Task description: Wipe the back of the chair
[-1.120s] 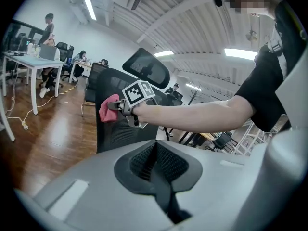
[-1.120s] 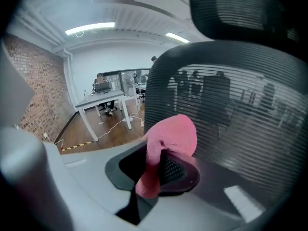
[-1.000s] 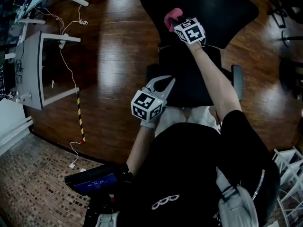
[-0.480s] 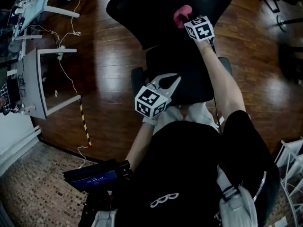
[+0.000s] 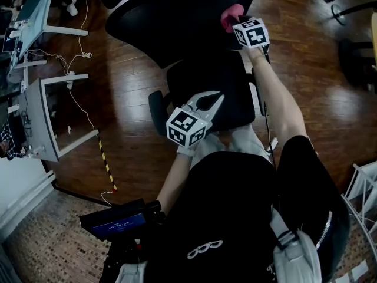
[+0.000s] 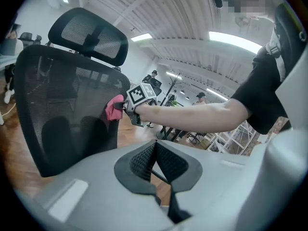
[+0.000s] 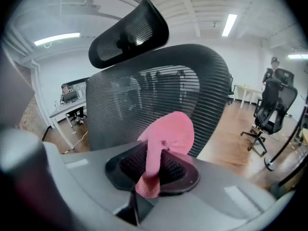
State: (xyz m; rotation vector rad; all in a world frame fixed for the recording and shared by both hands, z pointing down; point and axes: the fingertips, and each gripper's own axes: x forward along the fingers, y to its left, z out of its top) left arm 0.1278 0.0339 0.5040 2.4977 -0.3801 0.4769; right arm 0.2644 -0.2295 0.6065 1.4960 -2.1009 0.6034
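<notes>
- The chair's mesh back [image 7: 159, 90] stands upright with its long axis vertical. The headrest [image 7: 127, 32] is on top, tilted toward 1 o'clock in the right gripper view.
- In the head view the back [image 5: 177, 22] fills 12 o'clock, and the black seat [image 5: 230, 93] lies between it and you.
- Your right gripper [image 7: 154, 165] is clamped on a pink cloth [image 7: 168, 134]. The cloth's free end folds up against the mesh near the back's 3 o'clock edge.
- Your left gripper [image 6: 155, 150] has its jaws pressed together with nothing between them. It is held low near your body, well apart from the back.
- A white desk [image 5: 41, 99] and loose cables [image 5: 82, 58] sit at 9 o'clock in the head view.
- Another office chair [image 7: 272, 105] stands at 3 o'clock in the right gripper view.
- Bare wooden floor [image 5: 306, 58] lies open on both sides of the chair.
</notes>
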